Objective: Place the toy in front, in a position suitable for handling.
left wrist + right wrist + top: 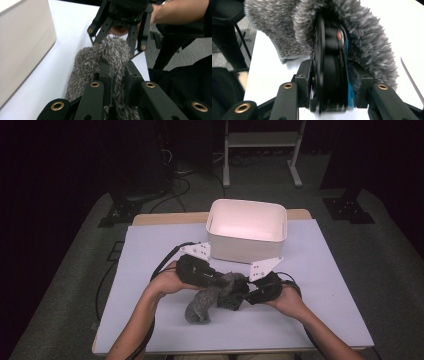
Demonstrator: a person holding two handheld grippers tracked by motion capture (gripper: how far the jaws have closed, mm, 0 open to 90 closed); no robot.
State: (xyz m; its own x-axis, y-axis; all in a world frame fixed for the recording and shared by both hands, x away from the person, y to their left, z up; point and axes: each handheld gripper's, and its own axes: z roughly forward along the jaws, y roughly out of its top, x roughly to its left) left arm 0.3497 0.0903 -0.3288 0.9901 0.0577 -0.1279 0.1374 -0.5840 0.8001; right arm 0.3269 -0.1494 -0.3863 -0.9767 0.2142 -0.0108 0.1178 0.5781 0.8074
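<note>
Forearms enter from the near edge of the high view and converge mid-table over the white sheet (310, 320).

Grey fuzzy cloth (202, 306): lower end lies on the sheet just in front of the grippers; upper end is lifted and bunched between the two tools.

Left gripper (220, 281): held in the left hand (167, 280), pointing toward the person's right. Its own view shows both black jaws drawn close together with a fold of the fuzzy cloth pinched between them; the pile spills out either side of the pads. Jaws narrow, clamped on the cloth.

Right gripper (245, 295): held in the right hand (287, 299), pointing toward the left gripper, tips nearly meeting it. Its own view shows the jaws part-way open and pressed on a flat, dark, disc-like object (332, 72) standing on edge, with a blue strip along one side. The cloth drapes over and around the top of that object. View is blurred; cannot tell what the object is.

From the left gripper view the right gripper sits directly ahead, its fingers (136, 37) reaching into the far end of the cloth.

White bin (247, 231): stands upright just beyond the grippers, on the far half of the sheet, apart from them.

Metal frame (262, 142) on the floor beyond the table
</note>
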